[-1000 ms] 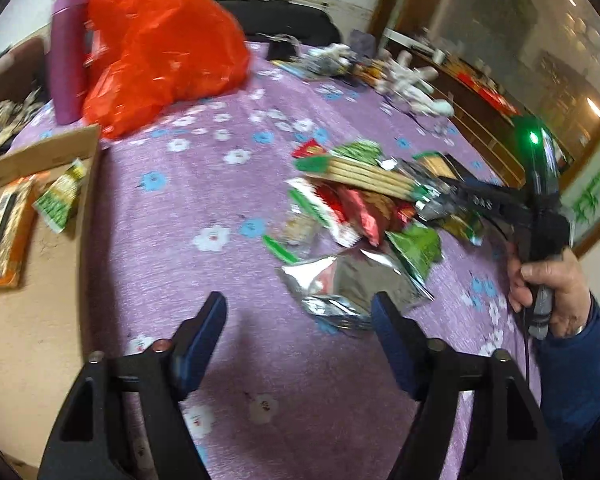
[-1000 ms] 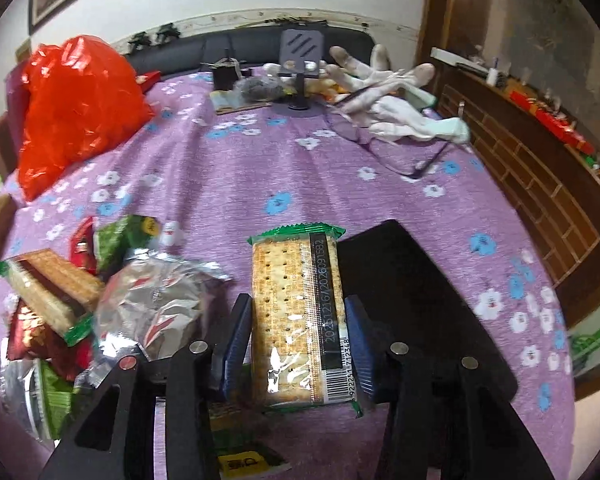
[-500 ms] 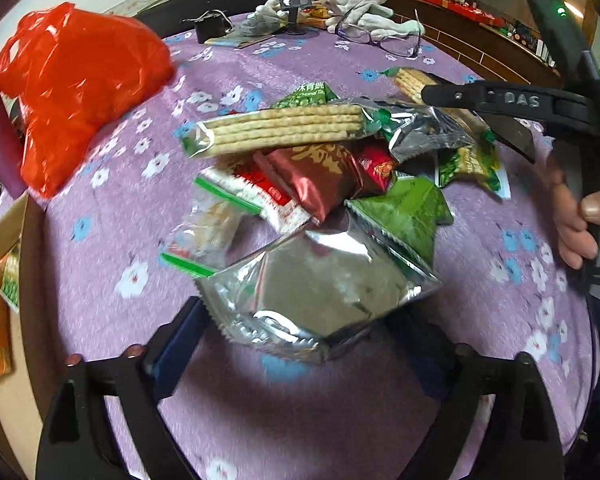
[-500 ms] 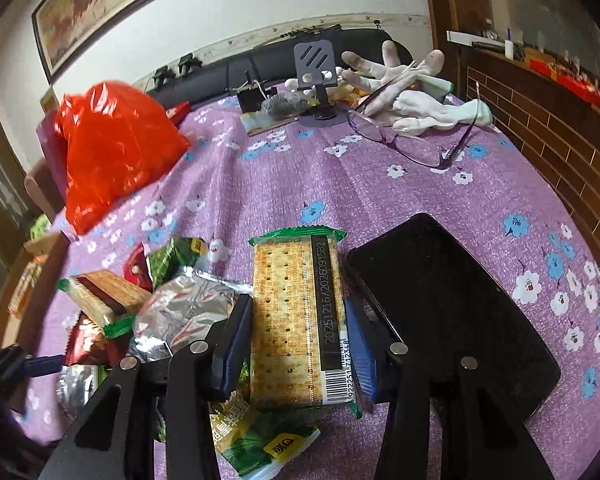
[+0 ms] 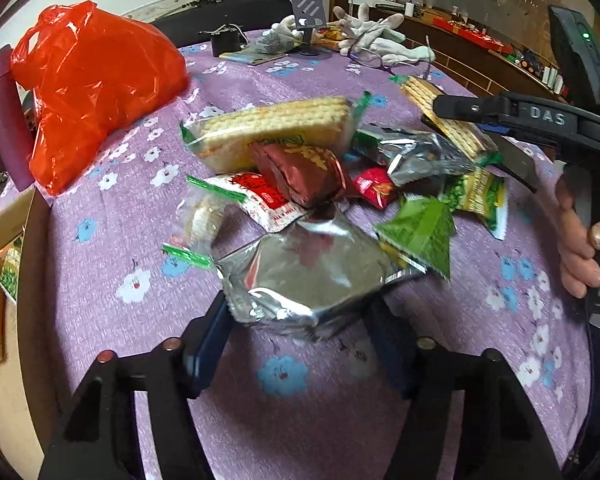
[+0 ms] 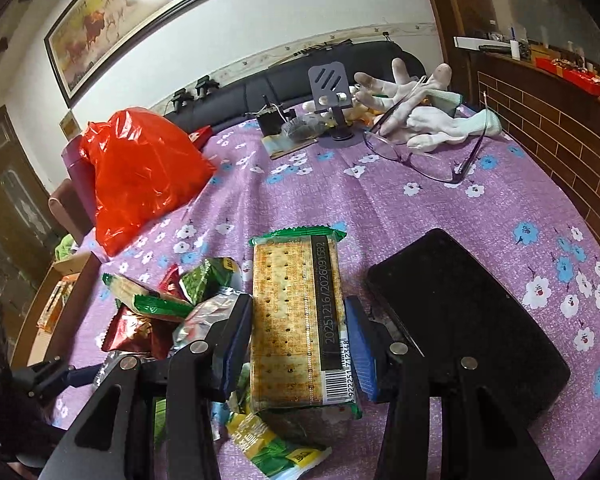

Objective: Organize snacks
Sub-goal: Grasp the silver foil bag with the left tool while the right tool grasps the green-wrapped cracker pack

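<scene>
A pile of snack packets lies on the purple flowered tablecloth [image 5: 108,248]. My left gripper [image 5: 300,328] is closed around a silver foil packet [image 5: 304,276] at the near edge of the pile. My right gripper [image 6: 298,336] is shut on a clear-wrapped cracker pack with green ends [image 6: 296,320], held above the pile; it also shows in the left wrist view [image 5: 440,120]. In the pile are a second cracker pack [image 5: 272,128], a dark red packet [image 5: 300,172], a red-and-white packet [image 5: 260,200] and green packets [image 5: 420,232].
An open cardboard box [image 5: 4,272] holding a few snacks sits at the table's left edge. A red plastic bag [image 5: 96,80] and a purple bottle [image 5: 4,116] stand at the back left. A black tablet [image 6: 468,320], glasses [image 6: 420,160], white gloves [image 6: 420,116] and a phone stand [image 6: 332,96] lie to the right and back.
My left gripper moved forward from open tablecloth to the pile and closed around the silver foil packet. My right gripper lifted with the cracker pack held.
</scene>
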`<move>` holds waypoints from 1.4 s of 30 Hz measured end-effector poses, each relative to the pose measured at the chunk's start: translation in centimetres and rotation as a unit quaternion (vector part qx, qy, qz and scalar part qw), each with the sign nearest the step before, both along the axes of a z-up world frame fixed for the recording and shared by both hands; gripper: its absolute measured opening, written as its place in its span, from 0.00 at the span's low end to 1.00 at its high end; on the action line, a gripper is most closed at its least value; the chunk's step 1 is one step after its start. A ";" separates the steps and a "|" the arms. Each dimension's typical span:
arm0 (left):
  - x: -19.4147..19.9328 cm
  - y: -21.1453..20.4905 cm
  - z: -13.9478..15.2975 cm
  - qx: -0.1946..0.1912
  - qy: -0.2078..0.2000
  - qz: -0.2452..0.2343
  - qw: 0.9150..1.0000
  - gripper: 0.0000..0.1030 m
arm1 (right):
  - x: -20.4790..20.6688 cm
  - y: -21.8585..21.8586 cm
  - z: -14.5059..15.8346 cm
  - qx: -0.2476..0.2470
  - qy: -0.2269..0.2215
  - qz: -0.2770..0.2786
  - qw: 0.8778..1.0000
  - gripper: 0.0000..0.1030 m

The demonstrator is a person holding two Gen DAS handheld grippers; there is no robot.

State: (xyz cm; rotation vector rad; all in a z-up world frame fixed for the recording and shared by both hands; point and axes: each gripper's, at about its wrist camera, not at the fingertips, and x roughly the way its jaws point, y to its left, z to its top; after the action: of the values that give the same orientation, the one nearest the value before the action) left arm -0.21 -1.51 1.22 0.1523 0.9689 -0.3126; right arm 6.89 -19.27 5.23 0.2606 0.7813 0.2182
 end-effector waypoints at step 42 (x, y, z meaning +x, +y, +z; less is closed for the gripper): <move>-2.4 -0.6 0.8 -0.018 0.007 -0.007 1.000 0.58 | -0.8 -0.1 0.7 0.036 -0.022 0.025 0.999 0.48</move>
State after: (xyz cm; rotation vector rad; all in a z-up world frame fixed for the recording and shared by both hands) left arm -2.59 -2.16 2.02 0.1238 0.9759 -0.3437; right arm 6.13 -19.33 5.92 0.3045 0.7376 0.2989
